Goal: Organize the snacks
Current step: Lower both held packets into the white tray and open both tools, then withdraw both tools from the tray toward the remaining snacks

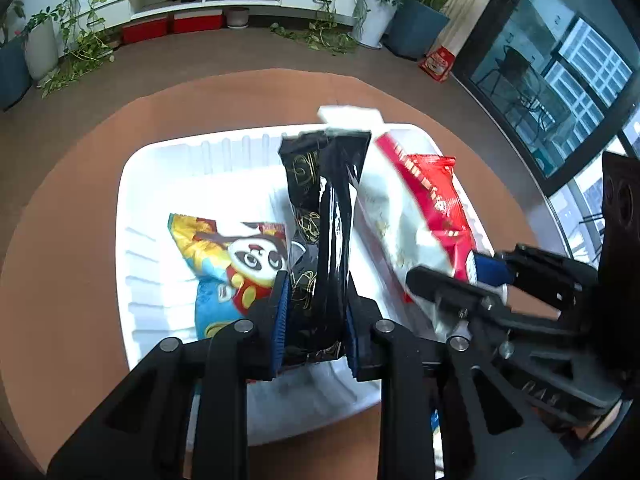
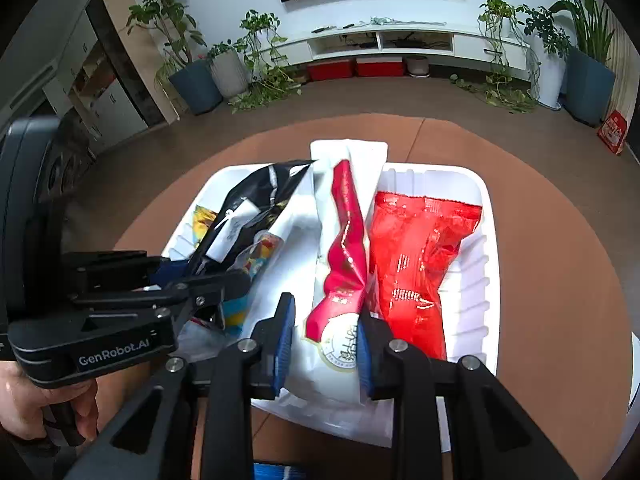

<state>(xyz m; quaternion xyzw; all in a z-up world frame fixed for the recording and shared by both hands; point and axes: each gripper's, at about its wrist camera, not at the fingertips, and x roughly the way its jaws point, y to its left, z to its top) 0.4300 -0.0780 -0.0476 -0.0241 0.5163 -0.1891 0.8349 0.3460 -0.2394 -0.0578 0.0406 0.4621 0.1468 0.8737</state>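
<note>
You have four snack packets and one white ribbed plastic tray [image 1: 132,216] on the round brown bench [image 1: 80,168]. Your left gripper [image 1: 314,320] has its fingers clamped on a glossy black packet with gold print [image 1: 320,216], held upright over the tray. Your right gripper [image 2: 325,344] grips a white packet with a crimson band [image 2: 344,240] beside it. A bright red crinkled packet [image 2: 412,264] and a colourful panda-printed packet [image 1: 232,264] lie in the tray.
</note>
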